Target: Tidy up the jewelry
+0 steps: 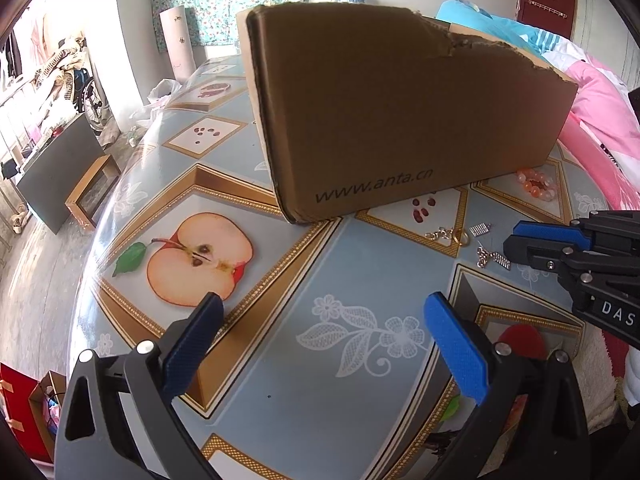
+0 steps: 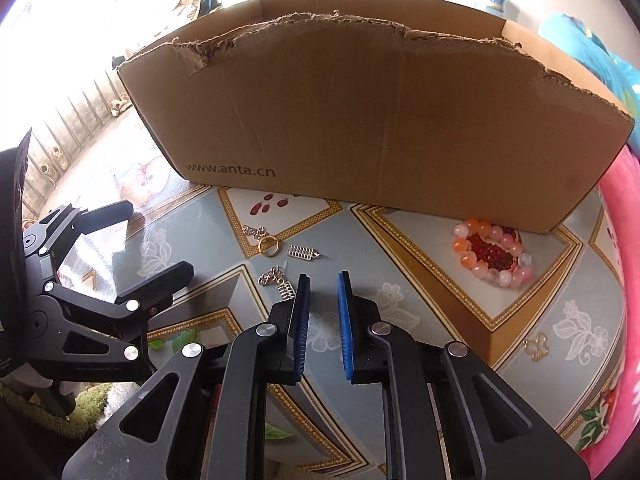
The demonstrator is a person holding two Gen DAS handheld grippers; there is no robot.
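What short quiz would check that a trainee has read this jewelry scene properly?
1. True or false: the bead bracelet lies inside the cardboard box.
2. Which stands wider open? A: the left tongs. B: the right tongs.
3. What colour is the ring in front of the box?
Key: 1 false, it lies outside, in front of the box; 2 A; 3 gold.
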